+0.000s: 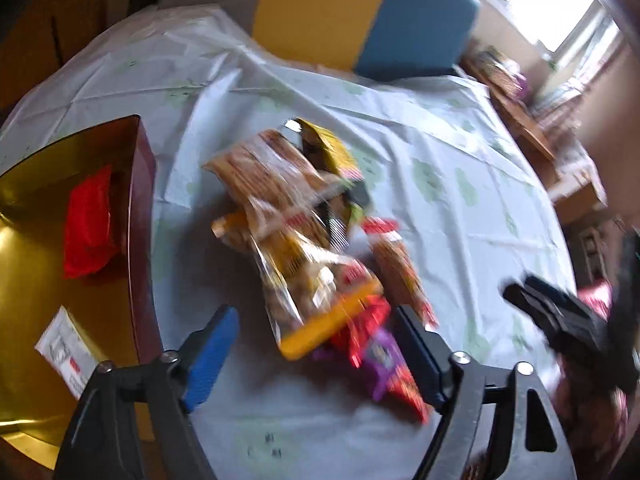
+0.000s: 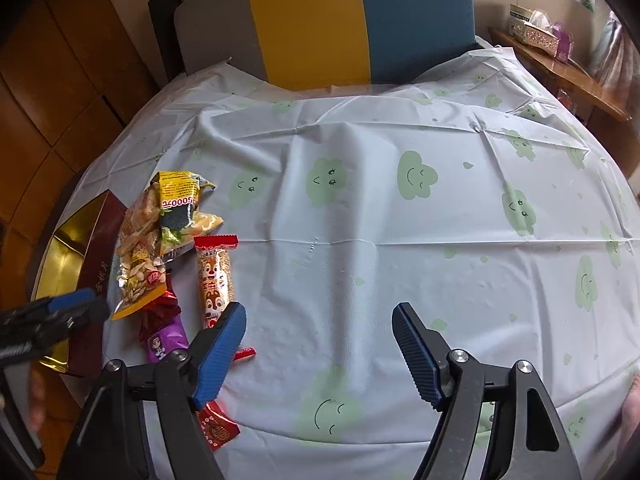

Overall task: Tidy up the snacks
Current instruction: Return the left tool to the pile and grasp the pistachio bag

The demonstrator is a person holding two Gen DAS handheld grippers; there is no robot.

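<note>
- Tablecloth: pale, printed with green smiling clouds; covers the table.
- Gold-lined box: at table's left edge; contains one red packet.
- Snack pile: on the cloth, just beside the box.
- Left gripper: jaws apart, above the pile, gripping nothing.
- Right gripper: jaws apart, over bare cloth, empty.

The tablecloth lies bare right of the snack pile, which crowds against the gold-lined box at left.
</note>
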